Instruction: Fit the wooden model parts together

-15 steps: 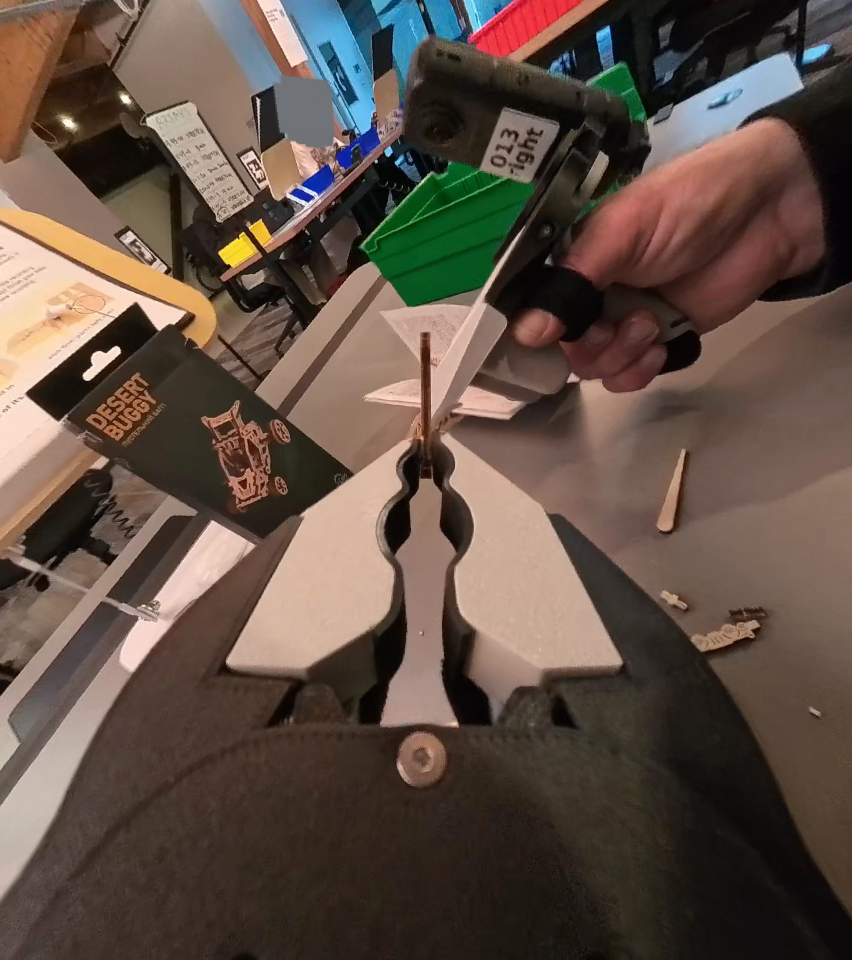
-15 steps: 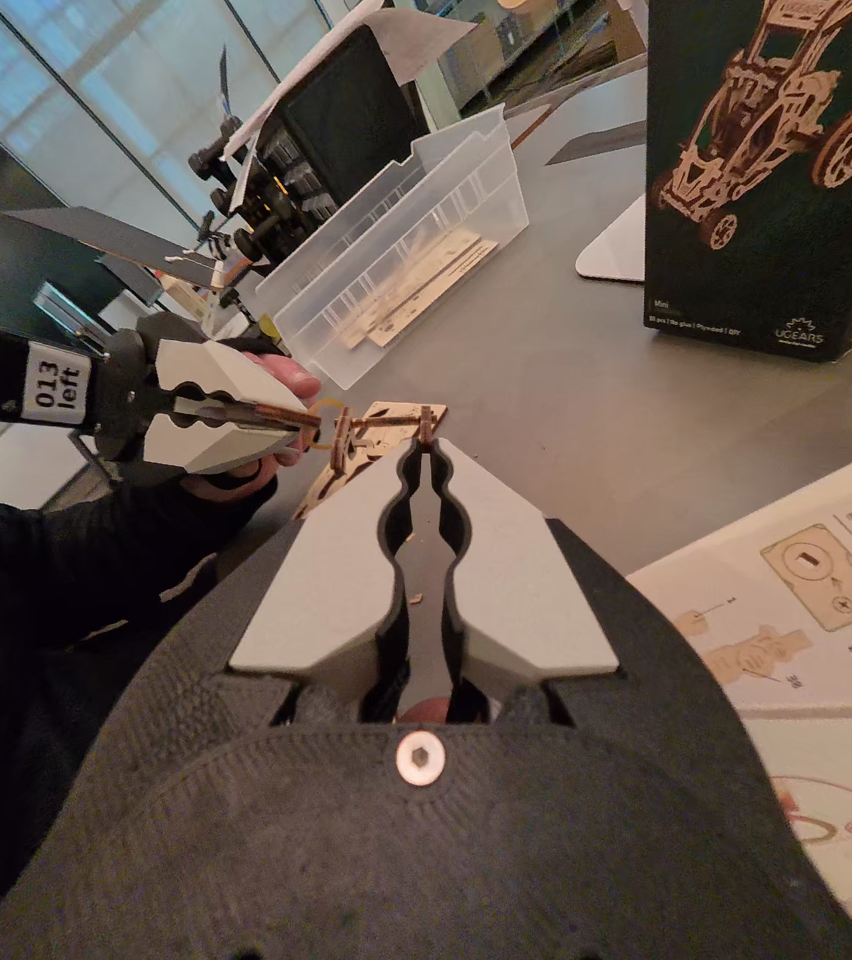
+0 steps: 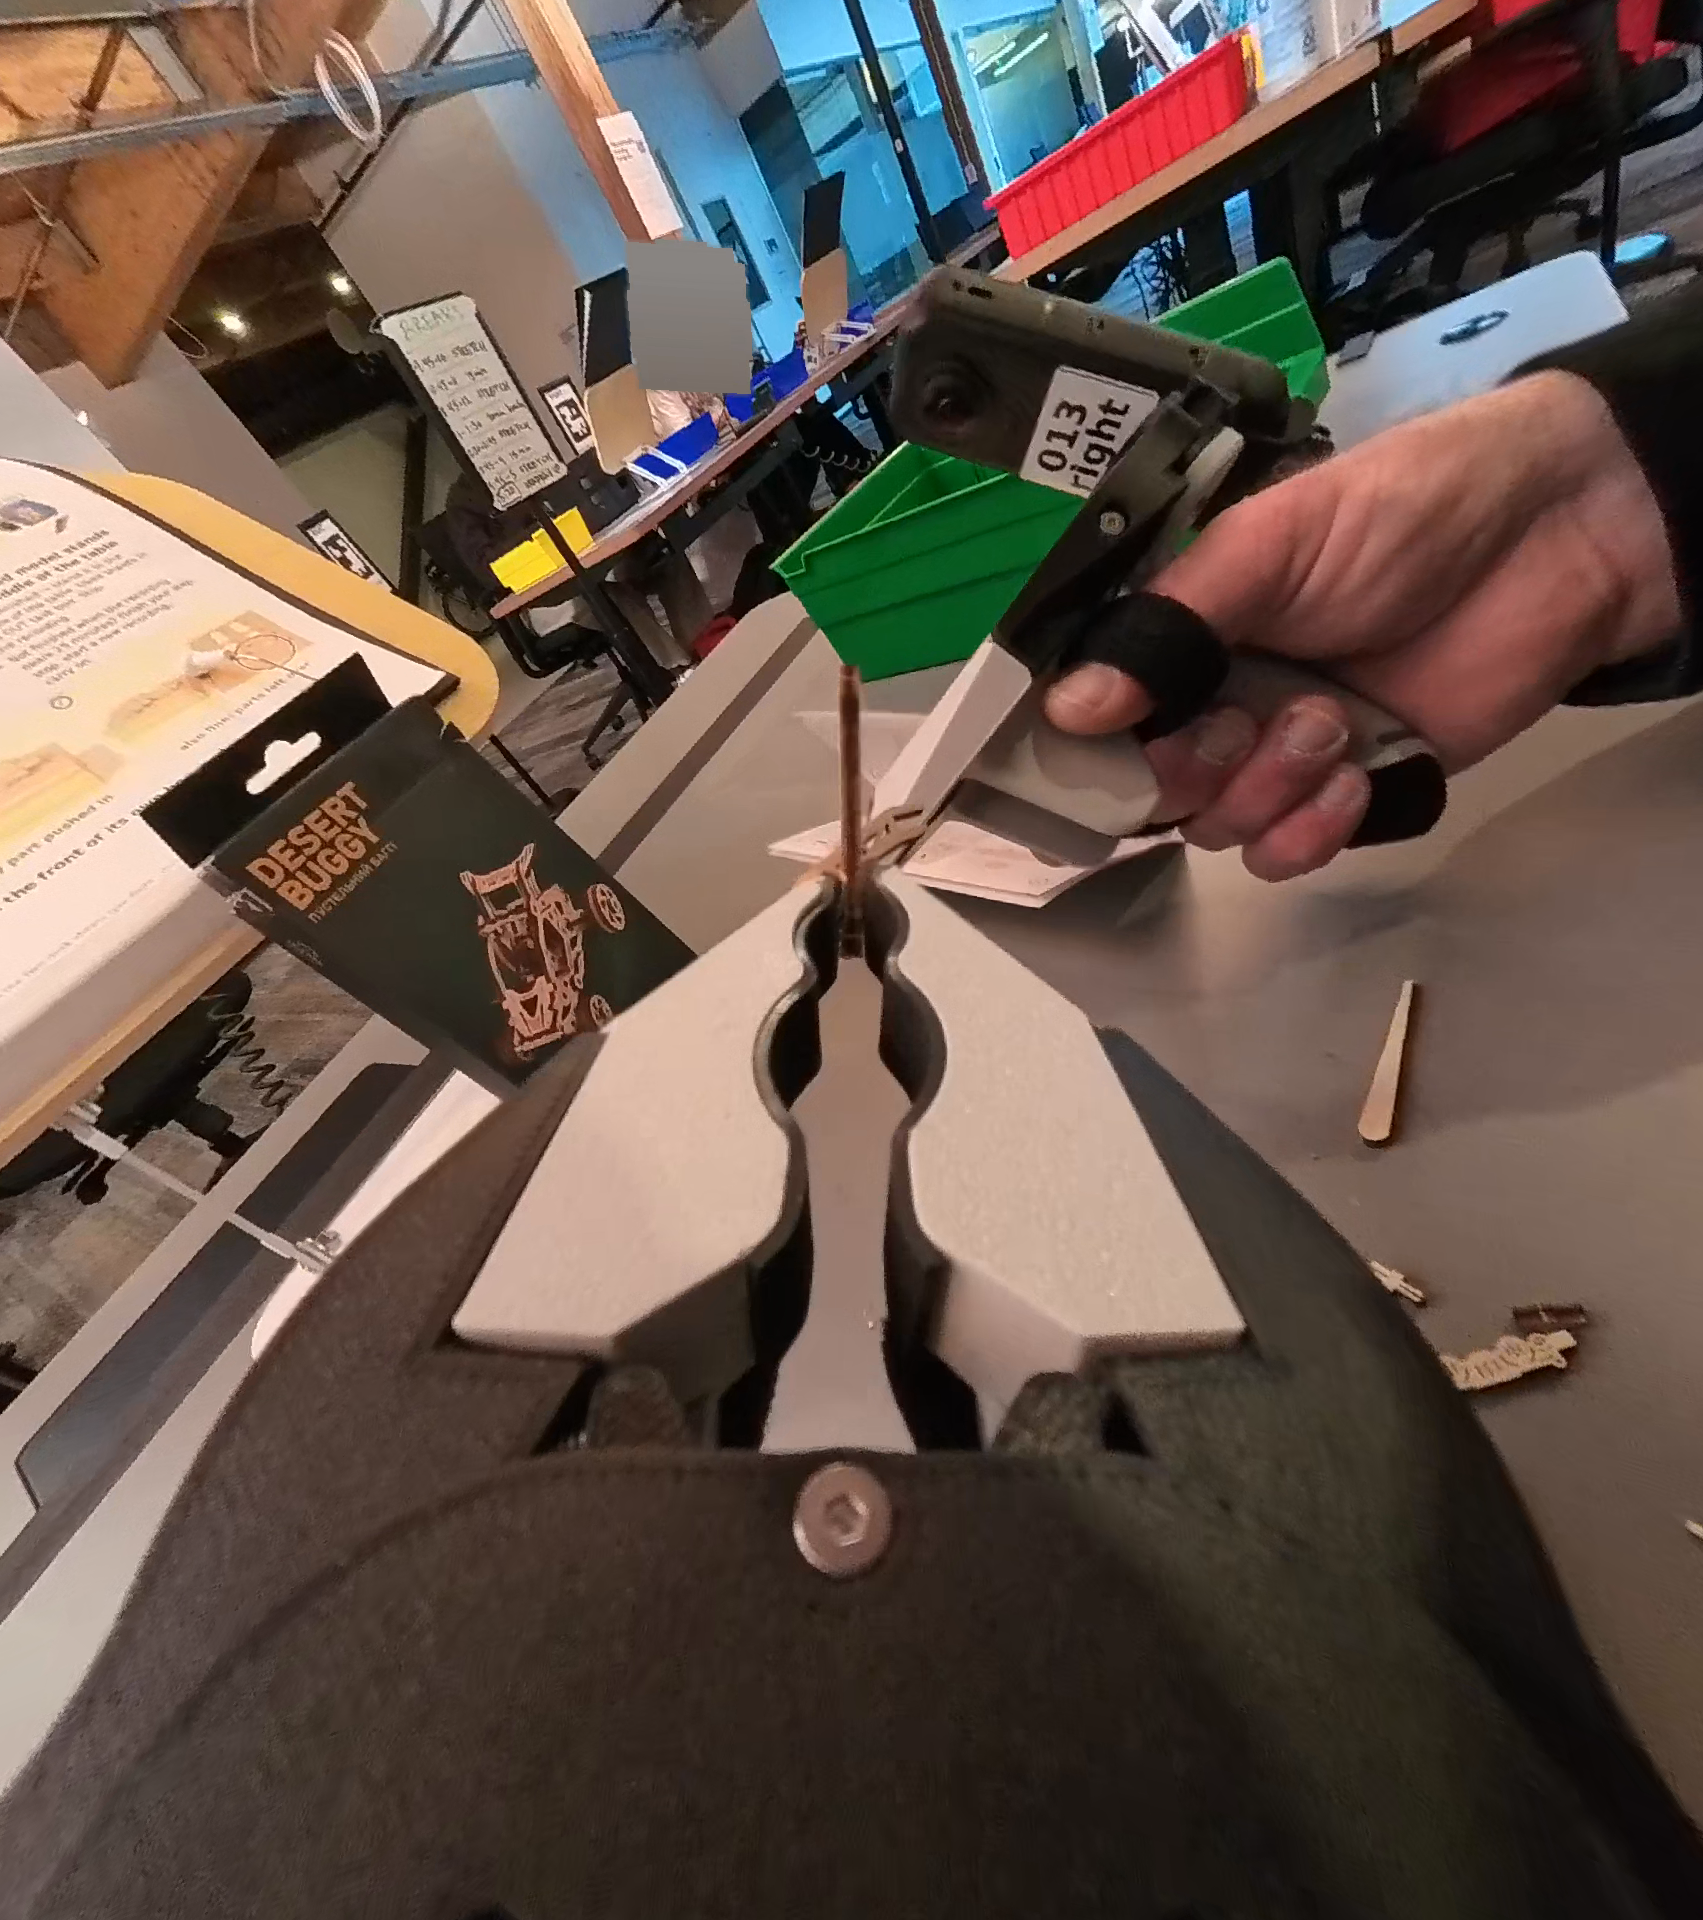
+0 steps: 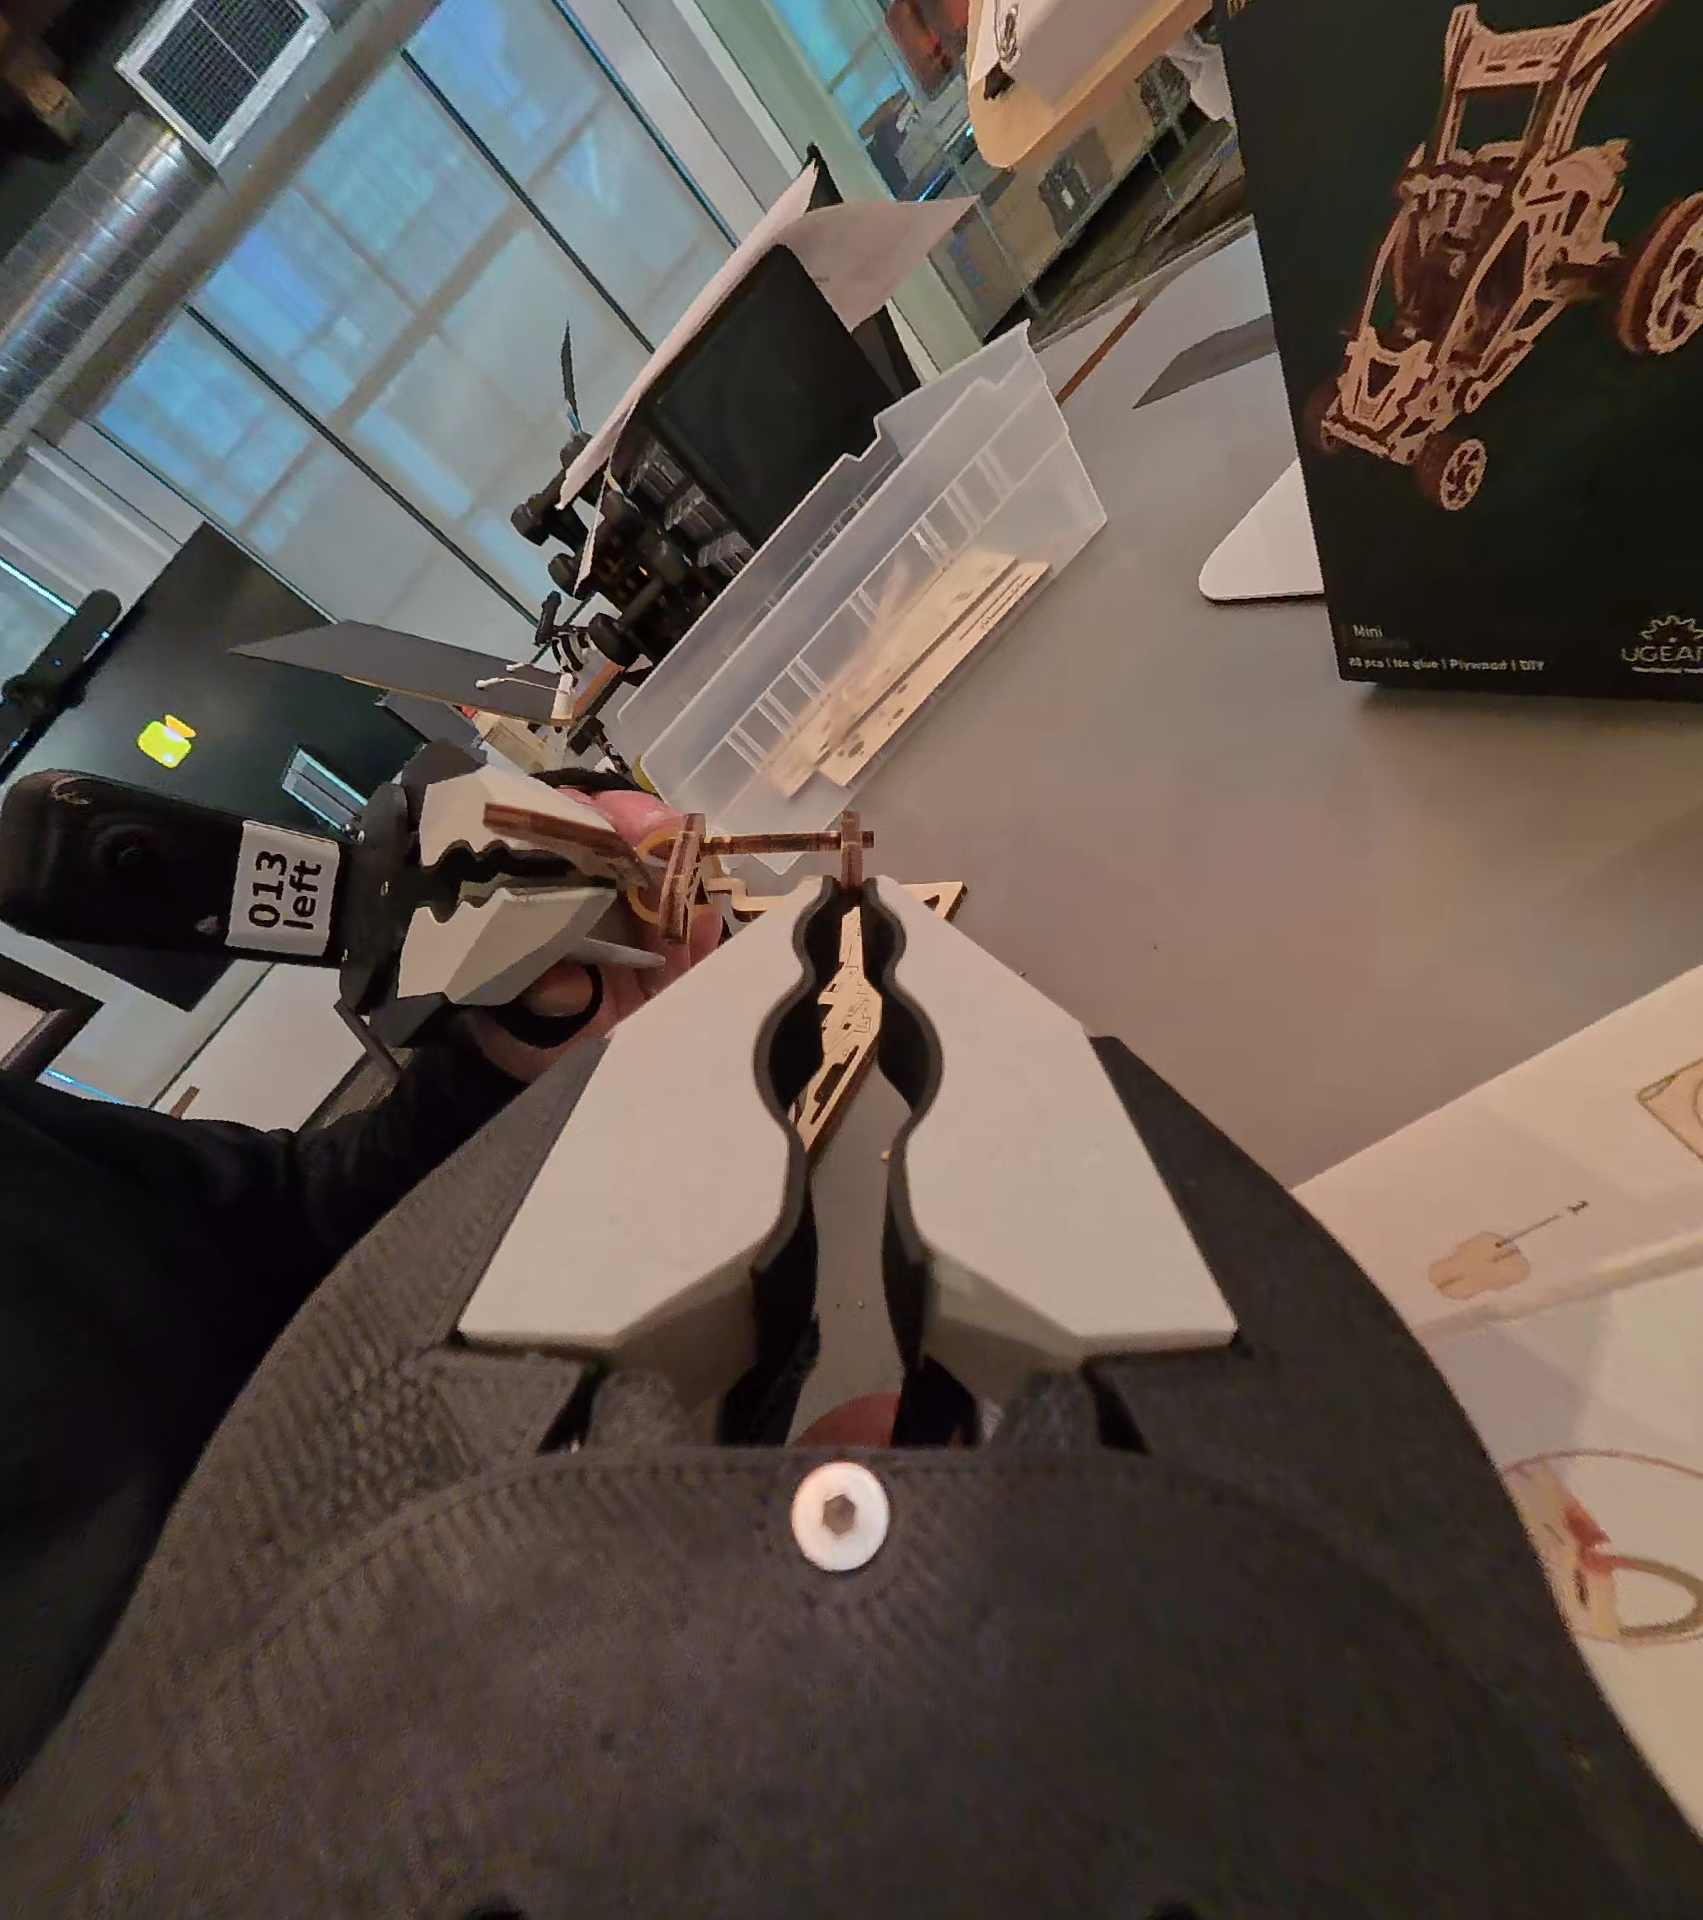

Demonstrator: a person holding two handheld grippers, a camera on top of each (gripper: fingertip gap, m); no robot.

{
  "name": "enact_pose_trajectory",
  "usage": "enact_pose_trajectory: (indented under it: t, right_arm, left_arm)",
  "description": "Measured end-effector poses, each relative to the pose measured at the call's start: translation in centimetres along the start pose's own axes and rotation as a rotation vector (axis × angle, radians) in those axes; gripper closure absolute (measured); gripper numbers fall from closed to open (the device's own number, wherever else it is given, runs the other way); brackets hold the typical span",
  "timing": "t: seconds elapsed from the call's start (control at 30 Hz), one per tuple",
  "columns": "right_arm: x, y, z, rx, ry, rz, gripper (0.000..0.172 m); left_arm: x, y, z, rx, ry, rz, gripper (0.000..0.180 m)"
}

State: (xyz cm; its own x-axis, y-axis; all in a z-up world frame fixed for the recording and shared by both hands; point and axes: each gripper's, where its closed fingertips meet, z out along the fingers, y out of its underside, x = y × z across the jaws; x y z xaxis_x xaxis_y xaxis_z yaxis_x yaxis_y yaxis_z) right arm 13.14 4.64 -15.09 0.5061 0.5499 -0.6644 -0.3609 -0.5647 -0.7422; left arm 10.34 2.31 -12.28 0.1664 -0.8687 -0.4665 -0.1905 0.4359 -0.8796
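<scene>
A: Where is the wooden model assembly (image 4: 764, 847) right now?

B: Up off the grey worktop (image 4: 1190, 883), spanning the 2 tools. The left tool (image 4: 608, 883) is clamped on a flat plywood piece at one end; the right tool (image 4: 852, 891) is pinched shut on a small upright tab at the other end of the thin crossbar.

A: And from the left side?

B: There the plywood piece (image 3: 849, 790) shows edge-on, rising from the left tool's closed tips (image 3: 852, 914), with the right tool (image 3: 914, 821) meeting it from the side.

A: How will it handle?

B: Very light, stiff, but I judge it fragile: thin laser-cut ply that could snap across the grain or pop out of its slots if twisted.

A: So where to hold it?

B: On flat faces close to the joints, not mid-bar, and push straight along the slot. Loose wooden bits (image 3: 1507, 1377) lie on the worktop near a wooden stick (image 3: 1387, 1070).
</scene>
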Motion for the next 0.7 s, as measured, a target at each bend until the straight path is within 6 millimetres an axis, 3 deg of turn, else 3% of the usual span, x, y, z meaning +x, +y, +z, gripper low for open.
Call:
enact_pose_trajectory:
  t: [0.03, 0.37, 0.7]
  right_arm:
    - [-0.08, 0.0, 0.05, 0.007, -0.003, 0.003, 0.171]
    - [-0.65, -0.38, 0.34, 0.055, -0.062, 0.069, 0.171]
    - [-0.86, 0.03, 0.65, 0.019, -0.067, 0.027, 0.171]
  left_arm:
    - [-0.06, -0.12, 0.06, 0.004, -0.005, 0.0, 0.18]
    - [-0.56, -0.55, 0.32, 0.012, -0.054, 0.038, 0.18]
    - [-1.01, -0.95, 0.42, 0.028, -0.07, 0.05, 0.179]
